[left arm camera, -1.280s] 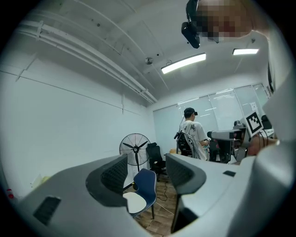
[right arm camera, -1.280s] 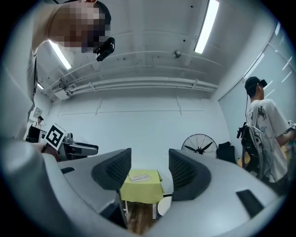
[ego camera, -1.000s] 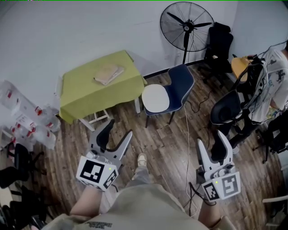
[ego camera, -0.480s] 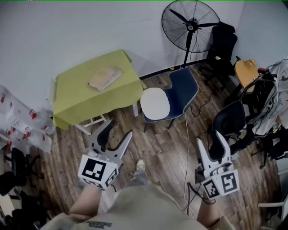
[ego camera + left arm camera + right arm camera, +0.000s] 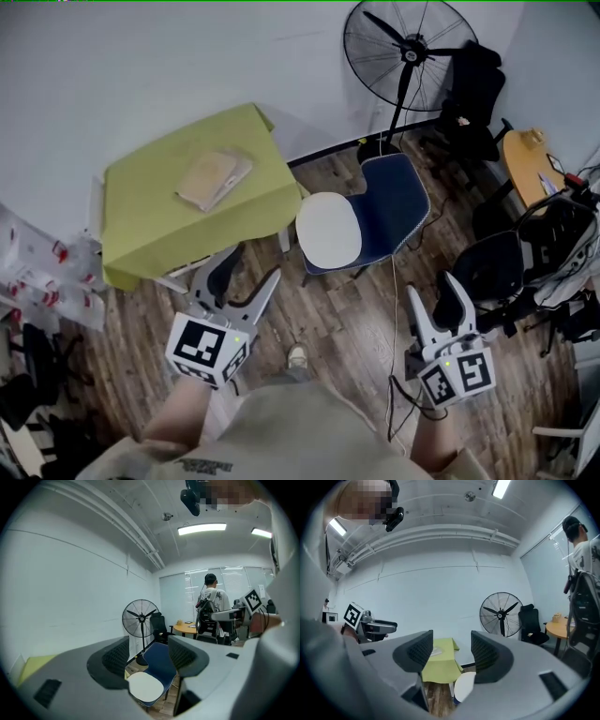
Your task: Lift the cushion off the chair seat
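**Cushion on chair seat; both my jaws spread, nothing in them**

1. Bags (image 5: 52, 277): clear plastic, heaped on the floor (image 5: 347, 314) at far left, by the wall.
2. Surface (image 5: 155, 220): small, under a yellow-green cloth, set against the wall. A tan pad (image 5: 214, 179) lies flat near its middle.
3. Left gripper (image 5: 253, 265): my own, low in the head view, just in front of the surface's near corner. Its jaws stand wide apart with only air between the pads. In the left gripper view the chair and cushion show far off through the gap.
4. Shoe (image 5: 297, 357): pale, on the wood floor between my two grippers.
5. Cushion (image 5: 329, 231): white, oval, lying flat on the seat of the chair (image 5: 398, 202). The chair is navy and stands just right of the surface. The cushion is ahead of both grippers and well apart from each.
6. Cable (image 5: 395, 319): thin and white, running along the floor from the chair toward me.
7. Fan (image 5: 405, 45): black pedestal type, upright behind the chair, near the wall.
8. Right gripper (image 5: 433, 286): mine, low right. Its jaws are parted and empty. The right gripper view shows the surface and the cushion's edge in the distance between them.
9. Office chairs (image 5: 495, 267): black, at far right.
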